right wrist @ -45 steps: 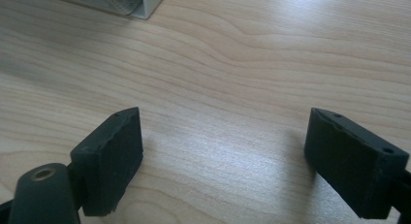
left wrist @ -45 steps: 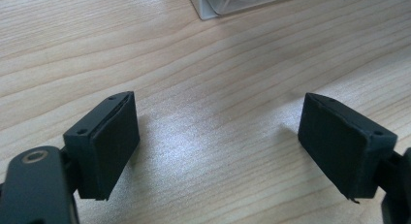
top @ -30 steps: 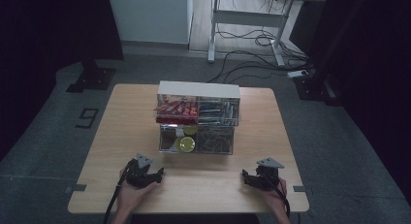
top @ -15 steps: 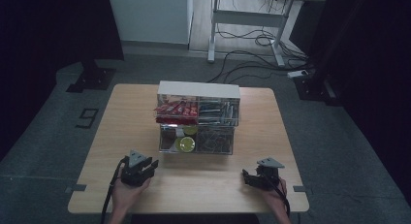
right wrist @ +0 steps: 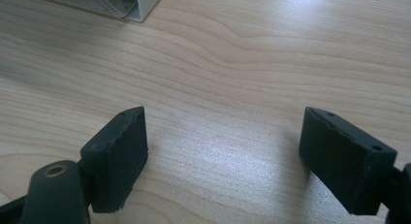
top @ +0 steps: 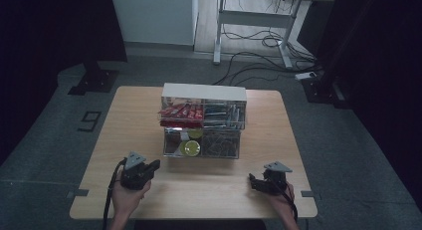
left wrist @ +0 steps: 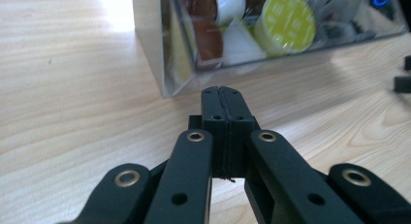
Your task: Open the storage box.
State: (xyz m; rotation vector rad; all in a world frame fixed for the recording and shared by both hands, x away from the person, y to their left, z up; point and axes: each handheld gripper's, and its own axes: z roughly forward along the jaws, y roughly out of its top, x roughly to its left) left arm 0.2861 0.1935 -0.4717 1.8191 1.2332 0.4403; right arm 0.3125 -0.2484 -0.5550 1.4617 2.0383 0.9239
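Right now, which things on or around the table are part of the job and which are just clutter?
In play:
- clear plastic two-tier drawer organiser
- round yellow-lidded capsule in its lower drawer
- left gripper, shut on nothing
- right gripper, open

Just lying about:
- white desk frame
- black floor cables

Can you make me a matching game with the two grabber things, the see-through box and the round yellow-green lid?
Things:
1. left gripper
2. right gripper
3. clear drawer box
4. yellow-green lid

States or places:
A. inside the bottom drawer
B. jaws pressed together, nothing between them
C. middle of the table
D. jaws wide apart over bare wood

Pairs: 1-B, 2-D, 3-C, 4-A
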